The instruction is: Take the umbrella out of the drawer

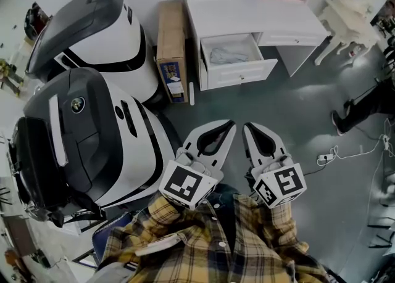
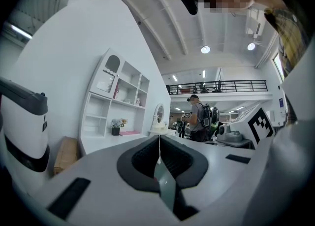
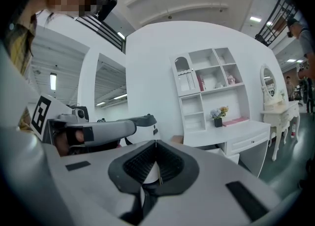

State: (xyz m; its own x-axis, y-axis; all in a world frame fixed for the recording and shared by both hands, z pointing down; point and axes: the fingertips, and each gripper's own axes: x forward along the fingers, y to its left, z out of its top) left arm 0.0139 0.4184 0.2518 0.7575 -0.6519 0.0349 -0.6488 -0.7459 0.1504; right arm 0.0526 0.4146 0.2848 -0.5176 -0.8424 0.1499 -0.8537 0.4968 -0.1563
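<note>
grey floor fills the middle of the head view, with a white desk (image 1: 247, 16) at the upper centre. its left drawer (image 1: 237, 73) is pulled open, and a pale grey bundle lies inside, the umbrella (image 1: 228, 54) as far as can be made out at this size. a cardboard box (image 1: 171, 47) stands upright just left of the desk, beside two big white and black machines (image 1: 92, 127) that fill the left side. low in the centre, above a plaid shirt (image 1: 203, 245), the left gripper (image 1: 227, 126) and right gripper (image 1: 251, 129) sit side by side, well apart from the drawer. each gripper view shows its jaws pressed together with nothing between them.
</note>
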